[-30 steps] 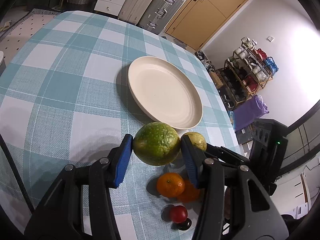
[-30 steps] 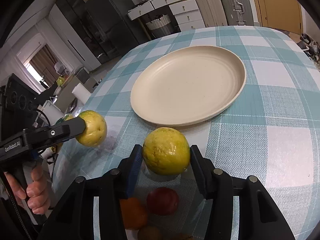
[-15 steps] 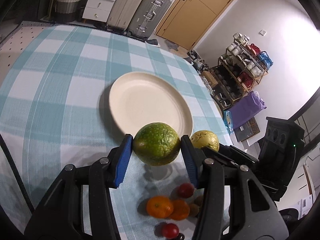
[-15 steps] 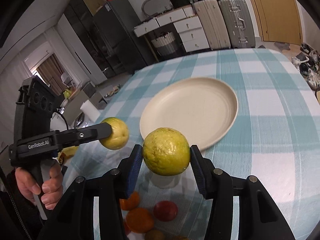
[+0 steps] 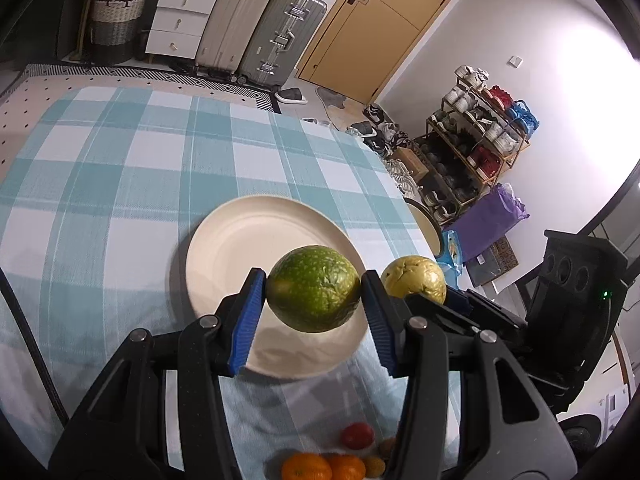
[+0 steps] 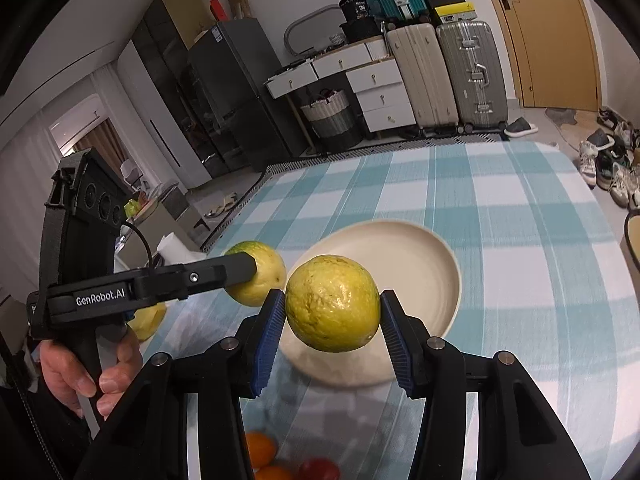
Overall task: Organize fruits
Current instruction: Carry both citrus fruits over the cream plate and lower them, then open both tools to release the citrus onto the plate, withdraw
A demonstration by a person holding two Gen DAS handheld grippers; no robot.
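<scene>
My left gripper (image 5: 313, 295) is shut on a green mottled round fruit (image 5: 314, 294) and holds it in the air above the near edge of the cream plate (image 5: 248, 248). My right gripper (image 6: 333, 305) is shut on a yellow-green round fruit (image 6: 333, 303), also lifted over the plate's (image 6: 404, 256) near edge. In the left wrist view the right gripper's fruit (image 5: 414, 282) shows just to the right. In the right wrist view the left gripper's fruit (image 6: 262, 274) shows to the left, side by side.
The table wears a blue and white check cloth (image 5: 120, 184). Small fruits lie near the front edge: oranges (image 5: 306, 467), a red one (image 5: 357, 435), also oranges (image 6: 259, 449) under the right gripper. Suitcases (image 5: 256, 28) and a shoe rack (image 5: 476, 148) stand beyond the table.
Both grippers have risen with their fruits and moved toward the plate. The small fruits on the cloth have dropped lower in both views.
</scene>
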